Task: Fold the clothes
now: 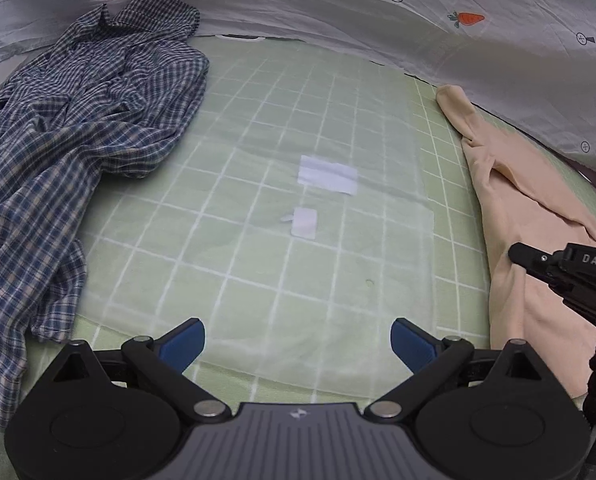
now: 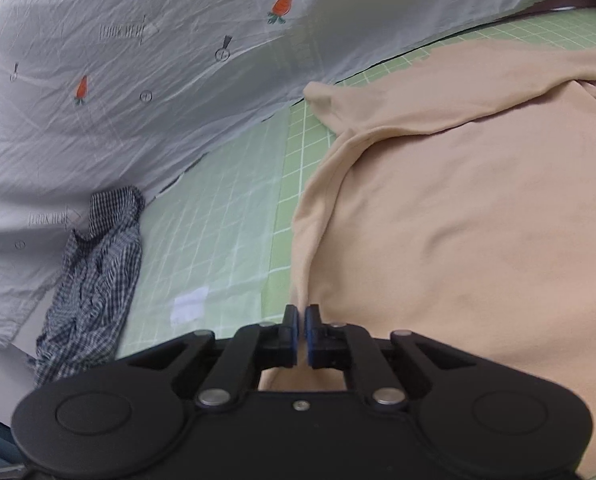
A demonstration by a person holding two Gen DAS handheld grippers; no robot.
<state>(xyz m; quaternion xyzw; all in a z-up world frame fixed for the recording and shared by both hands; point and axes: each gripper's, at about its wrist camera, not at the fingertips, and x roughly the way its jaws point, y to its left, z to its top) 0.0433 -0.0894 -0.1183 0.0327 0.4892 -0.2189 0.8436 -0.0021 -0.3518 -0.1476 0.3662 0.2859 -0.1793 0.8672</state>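
Folding is barely begun: right gripper [image 2: 301, 320] pinches the beige garment [image 2: 457, 220] edge, left gripper [image 1: 298, 344] gapes empty, checked shirt [image 1: 78, 140] lies crumpled at the mat's [image 1: 258, 280] left edge.

The left hand-held gripper [image 1: 298, 344] has a matte black body with round housings, silver pivot screws, a ribbed grey centre plate and blue finger pads. The right hand-held gripper [image 2: 301, 330] looks alike; its side reads "DAS".
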